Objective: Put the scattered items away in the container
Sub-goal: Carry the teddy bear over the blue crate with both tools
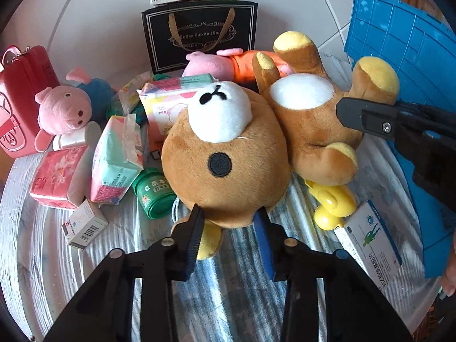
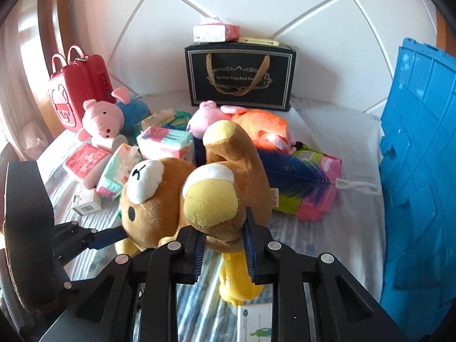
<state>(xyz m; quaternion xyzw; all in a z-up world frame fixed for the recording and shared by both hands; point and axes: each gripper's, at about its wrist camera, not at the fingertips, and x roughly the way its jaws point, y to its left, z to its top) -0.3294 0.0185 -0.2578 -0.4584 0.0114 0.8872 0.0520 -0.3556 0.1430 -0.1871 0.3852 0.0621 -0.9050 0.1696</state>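
Note:
A brown plush bear [image 1: 228, 148] with a white muzzle and yellow paws lies on its back on the bed. My left gripper [image 1: 230, 216] is shut on the edge of its head, near a yellow ear. My right gripper [image 2: 223, 228] is shut on one of the bear's [image 2: 176, 196] yellow-soled feet, and it shows in the left wrist view as a black arm [image 1: 370, 119] at the bear's foot. The blue crate [image 1: 404, 65] stands at the right edge of the bed [image 2: 421, 154].
Scattered on the striped sheet are tissue packs [image 1: 116, 159], a green jar [image 1: 154, 193], small medicine boxes [image 1: 85, 225], a yellow toy [image 1: 333, 205], two pink pig plushes [image 1: 62, 111], a red case [image 1: 17, 99], a black gift bag [image 1: 199, 34] and a blue feather duster [image 2: 293, 176].

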